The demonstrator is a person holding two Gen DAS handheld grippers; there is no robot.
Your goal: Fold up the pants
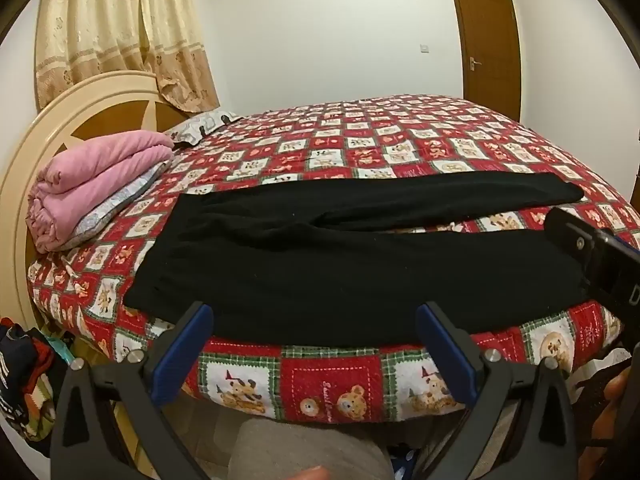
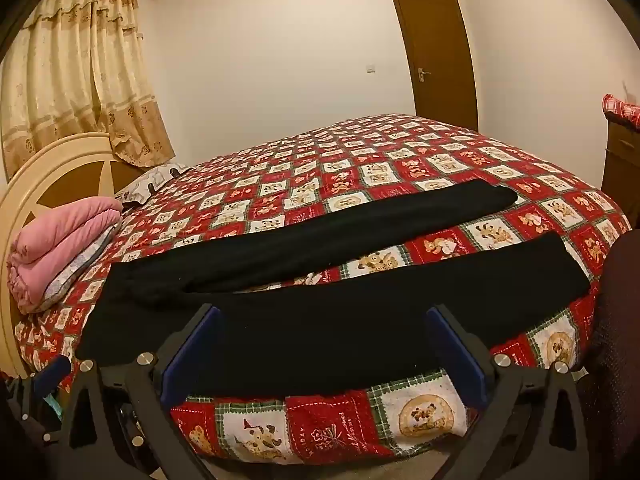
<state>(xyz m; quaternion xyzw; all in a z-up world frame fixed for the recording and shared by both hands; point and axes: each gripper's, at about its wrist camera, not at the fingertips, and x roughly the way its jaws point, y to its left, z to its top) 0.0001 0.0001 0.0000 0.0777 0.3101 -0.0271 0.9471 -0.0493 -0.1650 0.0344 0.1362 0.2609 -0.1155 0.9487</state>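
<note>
Black pants (image 1: 340,264) lie spread flat on the bed near its front edge, waistband to the left, both legs stretching right with a gap between them. They show in the right wrist view (image 2: 320,320) too. My left gripper (image 1: 314,312) is open and empty, held just before the near leg at the bed's edge. My right gripper (image 2: 324,312) is open and empty, also at the front edge over the near leg. The right gripper's body shows at the right in the left wrist view (image 1: 592,252).
The bed has a red patchwork quilt (image 1: 400,152) with bear pictures. A folded pink blanket (image 1: 96,184) sits on a pillow by the cream headboard (image 1: 24,184) at left. A brown door (image 1: 488,44) and curtains (image 1: 120,32) stand behind. A dresser (image 2: 624,160) is at right.
</note>
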